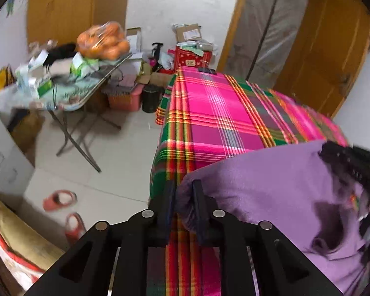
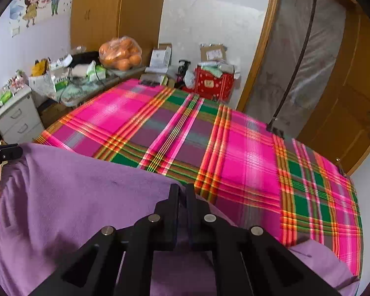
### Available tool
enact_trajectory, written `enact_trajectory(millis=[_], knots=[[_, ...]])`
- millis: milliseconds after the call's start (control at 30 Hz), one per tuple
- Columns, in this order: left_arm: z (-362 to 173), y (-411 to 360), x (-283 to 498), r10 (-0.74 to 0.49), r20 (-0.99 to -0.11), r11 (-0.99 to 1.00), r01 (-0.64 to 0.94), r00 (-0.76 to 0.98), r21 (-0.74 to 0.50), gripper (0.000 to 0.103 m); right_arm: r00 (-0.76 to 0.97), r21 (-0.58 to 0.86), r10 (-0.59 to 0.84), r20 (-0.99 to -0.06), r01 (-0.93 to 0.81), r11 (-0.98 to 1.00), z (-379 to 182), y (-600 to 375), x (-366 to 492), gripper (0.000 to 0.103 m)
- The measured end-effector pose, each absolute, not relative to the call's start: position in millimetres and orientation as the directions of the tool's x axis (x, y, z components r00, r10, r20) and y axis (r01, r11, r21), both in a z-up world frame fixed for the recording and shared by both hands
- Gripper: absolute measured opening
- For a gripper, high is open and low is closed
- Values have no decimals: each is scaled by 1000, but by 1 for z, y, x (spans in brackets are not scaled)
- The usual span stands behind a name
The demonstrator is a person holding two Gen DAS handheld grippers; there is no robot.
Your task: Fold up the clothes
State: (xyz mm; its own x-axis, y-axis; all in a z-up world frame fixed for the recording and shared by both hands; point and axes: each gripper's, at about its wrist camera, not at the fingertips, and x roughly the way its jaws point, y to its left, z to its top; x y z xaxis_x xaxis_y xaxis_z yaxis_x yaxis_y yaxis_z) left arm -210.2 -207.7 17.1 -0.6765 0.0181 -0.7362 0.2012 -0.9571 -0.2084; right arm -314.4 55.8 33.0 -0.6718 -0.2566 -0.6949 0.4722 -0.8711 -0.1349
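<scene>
Purple garment [image 2: 86, 197], fleece-like nap, lies on the plaid bedspread [image 2: 246, 148] at the near edge of the bed, spread between the two grippers. Its far fold line runs across the bed; the far half of the bedspread is bare.

Left gripper [image 1: 183, 192]: at the bed's left edge, fingers a little apart, a bunched corner of purple cloth between them. Cloth wraps the right-hand finger; whether the pads press on it cannot be told from this view.

Right gripper [image 2: 182, 192]: fingers nearly together, a thin edge of the garment appears to pass between them. Contact likewise not clear. Seen from the left wrist view, it sits at the garment's far right side.

Handling judgement: light, fully limp, no stiffness to hold a shape; it sags and puckers wherever unsupported, as the dark hollow in the left wrist view shows. Nap should give fair friction against the pads and the bedspread, so slipping is less of a worry than dragging the layer beneath. Not fragile.

Where to grip: corners or hem edges, one per gripper, matched across the width, pinching a single layer so the fold lands square.
</scene>
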Motion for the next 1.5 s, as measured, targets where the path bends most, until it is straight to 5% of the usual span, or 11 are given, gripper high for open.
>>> enact_trajectory(millis=[567,900,1200,1400,1433,1500], knots=[[58,-139,-46,133,-638,-952,80,-759,-294,31,-655,-31,-561,-506,664,-747,124,141,-91,33],[11,-101,19,253,-677,-914,60,-691,-402,42,-499,-45,-554,-667,769,-638,30,138,-15,36],[-4,-86,16,288,-650,-872,89,-703,-482,50,-451,-4,-555,-699,779,-627,8,137,-16,36],[-5,-75,12,219,-652,-890,124,-726,-438,48,-447,-30,-532,-719,785,-619,4,129,-11,36],[-5,-74,11,208,-654,-895,128,-728,-427,35,-447,-36,-528,-722,787,-616,4,128,-10,36],[-4,-74,11,200,-652,-897,131,-732,-422,29,-447,-46,-523,-726,790,-612,3,127,-9,36]])
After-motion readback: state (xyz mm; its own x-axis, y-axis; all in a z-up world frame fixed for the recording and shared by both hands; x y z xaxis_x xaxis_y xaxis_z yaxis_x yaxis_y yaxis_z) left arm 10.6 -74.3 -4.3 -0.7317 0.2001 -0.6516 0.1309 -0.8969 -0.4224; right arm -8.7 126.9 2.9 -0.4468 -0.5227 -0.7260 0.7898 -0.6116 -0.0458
